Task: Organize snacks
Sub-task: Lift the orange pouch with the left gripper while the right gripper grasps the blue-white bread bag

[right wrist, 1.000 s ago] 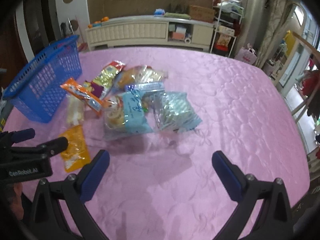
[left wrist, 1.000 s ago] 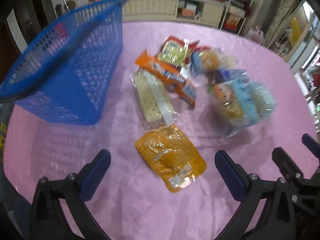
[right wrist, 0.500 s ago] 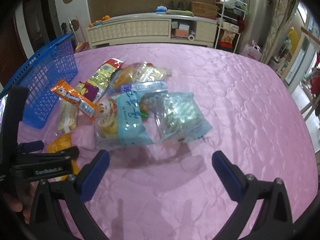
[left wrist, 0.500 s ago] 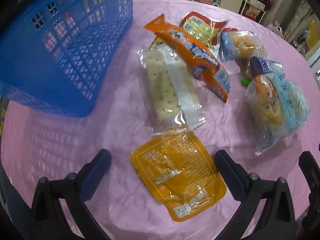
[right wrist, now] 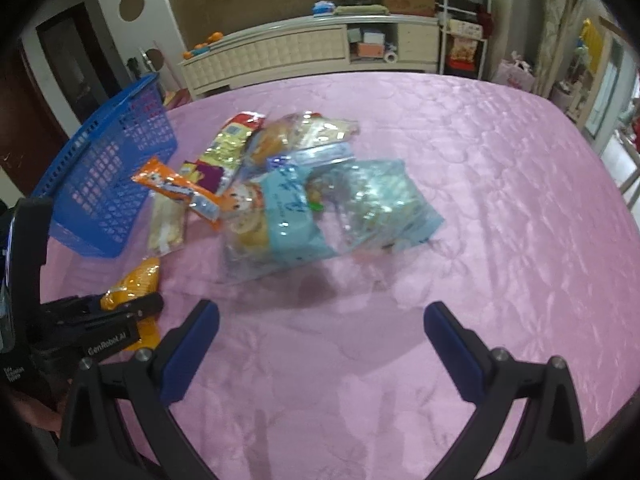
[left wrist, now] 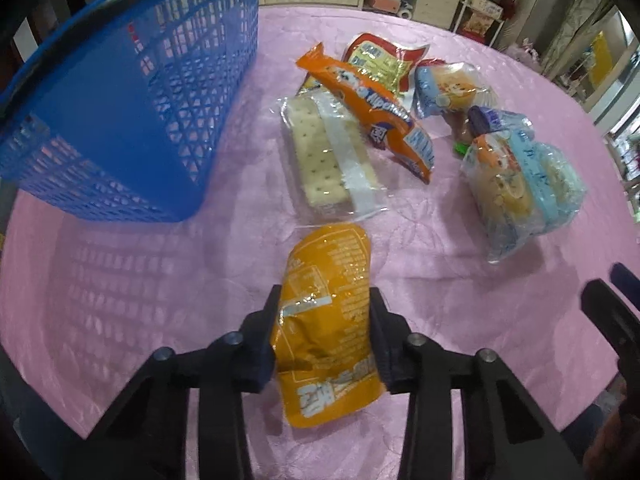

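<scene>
Your left gripper (left wrist: 324,320) has just been closing and now pinches the orange pouch (left wrist: 326,304) at the near table edge, while your right gripper (right wrist: 320,336) hangs spread and empty. That glossy, crumpled film could slip out on the lift toward the blue basket (left wrist: 120,112) at far left.

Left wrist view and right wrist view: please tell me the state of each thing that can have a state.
Left gripper: jaws have just been closing, shut on the yellow-orange foil pouch.
Right gripper: open, holding nothing.
Blue plastic mesh basket: upright; inside not visible.
Clear cracker packet: sealed, lying flat.
Long orange wrapper snack: resting across other packets.
</scene>
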`<state>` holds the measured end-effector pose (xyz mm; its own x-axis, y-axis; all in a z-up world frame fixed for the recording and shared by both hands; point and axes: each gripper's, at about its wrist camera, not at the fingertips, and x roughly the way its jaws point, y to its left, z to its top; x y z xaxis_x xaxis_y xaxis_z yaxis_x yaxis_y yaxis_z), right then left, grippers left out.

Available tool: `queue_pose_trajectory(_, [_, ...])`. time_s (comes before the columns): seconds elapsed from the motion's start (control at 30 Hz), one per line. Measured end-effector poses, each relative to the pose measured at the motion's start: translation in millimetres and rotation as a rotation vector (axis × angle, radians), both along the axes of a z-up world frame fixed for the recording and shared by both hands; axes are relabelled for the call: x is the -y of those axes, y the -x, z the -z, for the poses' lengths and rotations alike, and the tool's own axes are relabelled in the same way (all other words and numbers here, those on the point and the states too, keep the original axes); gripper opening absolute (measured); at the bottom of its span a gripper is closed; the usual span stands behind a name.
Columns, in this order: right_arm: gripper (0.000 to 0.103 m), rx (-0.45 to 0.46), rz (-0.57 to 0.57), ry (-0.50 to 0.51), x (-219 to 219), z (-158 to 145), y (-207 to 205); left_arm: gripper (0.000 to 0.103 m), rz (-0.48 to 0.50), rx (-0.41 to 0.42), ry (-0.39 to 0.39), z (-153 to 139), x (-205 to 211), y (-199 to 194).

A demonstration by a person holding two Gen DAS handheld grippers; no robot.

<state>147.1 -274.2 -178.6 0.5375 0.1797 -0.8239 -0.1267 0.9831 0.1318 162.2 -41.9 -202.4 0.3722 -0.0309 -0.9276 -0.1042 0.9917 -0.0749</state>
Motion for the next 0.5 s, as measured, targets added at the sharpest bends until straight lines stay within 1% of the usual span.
queue_pose_trajectory(0.07, [0.103,-0.009,-0.017,-0.006,-5,1,-6,0.034,0.001,0.019,0.053,-7,-6,6])
queue_pose_trajectory(0.13, [0.103,-0.010,-0.040,-0.008,-12,1,-12,0.034,0.005,0.044,0.070,-15,-10,11])
queue_pose_trajectory(0.27, [0.103,-0.025,-0.079,0.031,-30,5,-31,0.034,0.043,0.106,0.068,-35,-15,21])
queue_pose_trajectory(0.33, [0.102,-0.041,-0.081,0.043,-37,10,-42,0.034,0.066,0.129,0.070,-39,-16,20])
queue_pose_trajectory(0.37, [0.102,-0.041,-0.082,0.043,-39,10,-46,0.034,0.069,0.135,0.072,-35,-14,15])
queue_pose_trajectory(0.47, [0.096,-0.040,-0.088,0.068,-46,14,-59,0.034,0.075,0.144,0.084,-32,-23,10])
queue_pose_trajectory(0.5, [0.091,-0.043,-0.089,0.078,-48,16,-63,0.034,0.078,0.148,0.077,-31,-24,8])
